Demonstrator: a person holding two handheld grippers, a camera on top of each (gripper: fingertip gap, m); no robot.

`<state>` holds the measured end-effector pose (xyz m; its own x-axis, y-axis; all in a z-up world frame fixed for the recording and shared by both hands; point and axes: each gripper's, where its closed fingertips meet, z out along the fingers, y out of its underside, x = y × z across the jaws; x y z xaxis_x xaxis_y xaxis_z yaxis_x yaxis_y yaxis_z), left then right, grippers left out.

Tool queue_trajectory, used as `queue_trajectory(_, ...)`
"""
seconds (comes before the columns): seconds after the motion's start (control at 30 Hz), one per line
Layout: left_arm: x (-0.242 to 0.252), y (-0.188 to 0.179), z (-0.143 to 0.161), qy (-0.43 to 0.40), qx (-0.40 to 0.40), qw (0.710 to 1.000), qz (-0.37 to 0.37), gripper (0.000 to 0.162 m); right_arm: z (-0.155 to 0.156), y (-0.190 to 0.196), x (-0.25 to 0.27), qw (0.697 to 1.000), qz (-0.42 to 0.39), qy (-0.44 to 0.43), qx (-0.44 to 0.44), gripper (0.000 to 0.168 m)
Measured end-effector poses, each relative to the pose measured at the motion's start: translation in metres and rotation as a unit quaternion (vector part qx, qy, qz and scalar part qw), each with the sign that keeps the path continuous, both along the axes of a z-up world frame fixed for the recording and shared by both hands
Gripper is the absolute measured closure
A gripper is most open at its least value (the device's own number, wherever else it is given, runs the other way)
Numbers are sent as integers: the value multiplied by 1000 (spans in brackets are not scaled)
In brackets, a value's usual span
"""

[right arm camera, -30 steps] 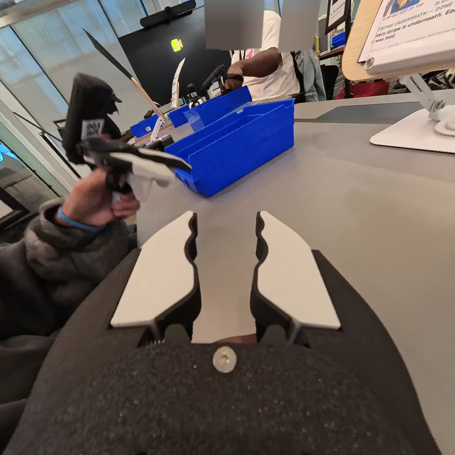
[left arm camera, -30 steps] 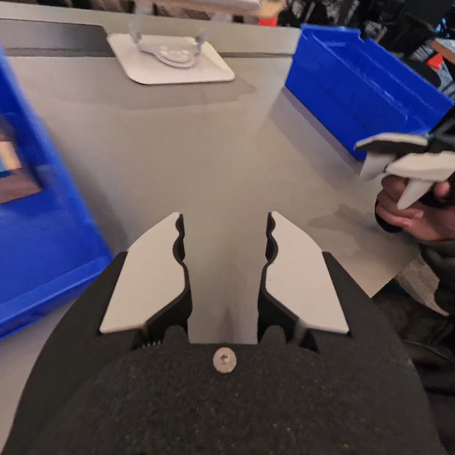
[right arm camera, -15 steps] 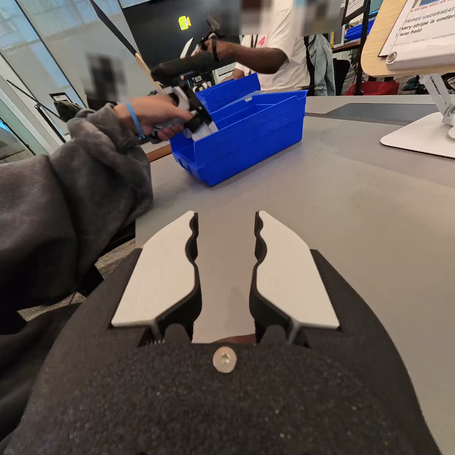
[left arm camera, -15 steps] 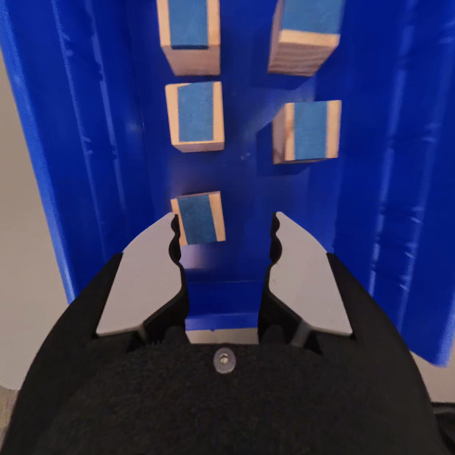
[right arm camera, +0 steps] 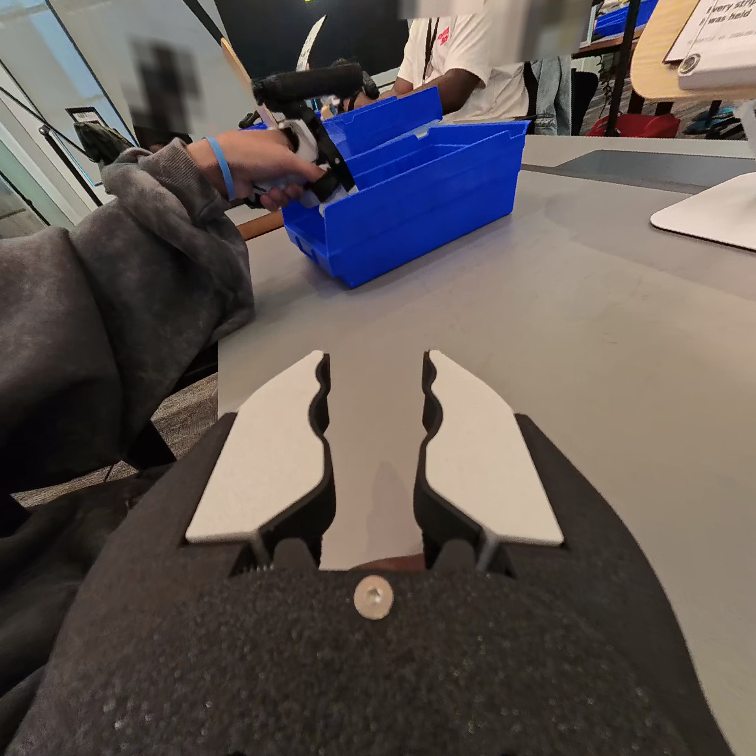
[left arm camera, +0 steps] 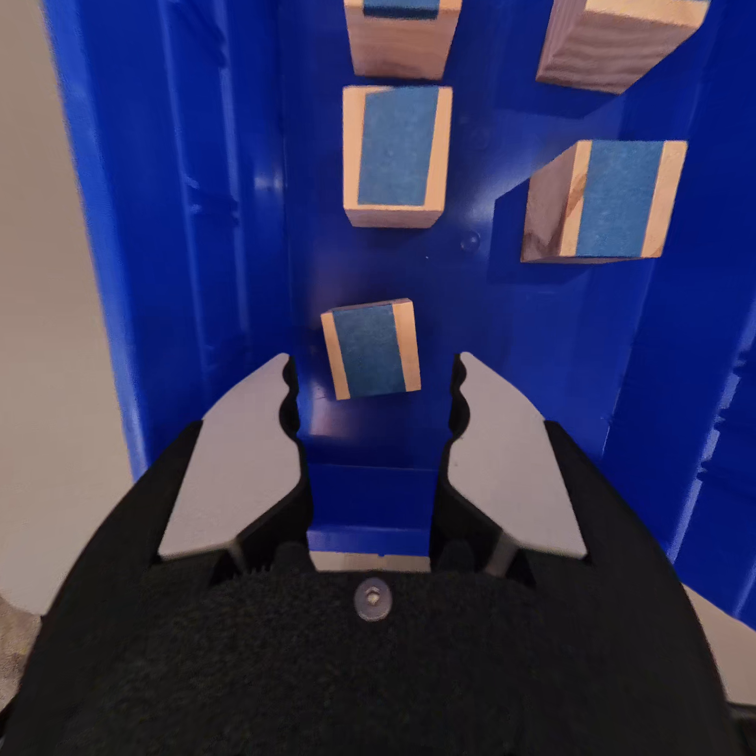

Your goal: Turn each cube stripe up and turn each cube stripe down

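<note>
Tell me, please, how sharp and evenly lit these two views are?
Left wrist view: slight motion blur, glossy glare on the blue bin floor, the nearest cube shadowed. Right wrist view: right gripper and table sharp, evenly lit; edges bowed by the wide lens.

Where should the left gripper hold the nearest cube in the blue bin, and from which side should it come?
Best on its two bare wooden side faces, coming straight down from above. The nearest cube lies stripe up and apart from the others, slightly rotated, and the open left gripper is already almost around it. The bin wall probably leaves enough room.
</note>
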<state>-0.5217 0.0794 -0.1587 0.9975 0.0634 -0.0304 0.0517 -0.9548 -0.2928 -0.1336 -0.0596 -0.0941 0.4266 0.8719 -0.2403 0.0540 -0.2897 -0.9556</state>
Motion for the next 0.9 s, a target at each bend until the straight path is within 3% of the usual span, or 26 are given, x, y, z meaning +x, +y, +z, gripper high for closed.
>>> queue_trajectory(0.13,2,4,-11,-19,-4,1000,10,89,-2,-1,-1,1000,-1,-8,3,126)
queue_trajectory(0.2,4,8,-8,-23,9,1000,8,119,-3,-1,-1,1000,0,-9,3,126)
queue_trajectory(0.33,20,4,0,-55,9,998,-14,119,-3,-1,1,1000,-1,-11,3,126)
queue_trajectory(0.6,93,-5,104,-133,147,974,-107,119,2,8,14,1000,-24,2,3,127)
queue_trajectory(0.73,177,-17,132,-217,188,936,-205,120,3,18,25,999,-48,2,13,127)
queue_trajectory(0.8,234,-29,139,-311,197,891,-265,119,4,22,31,998,-57,7,18,125)
queue_trajectory(0.9,308,-49,143,-462,169,818,-298,119,14,31,37,996,-65,3,61,121)
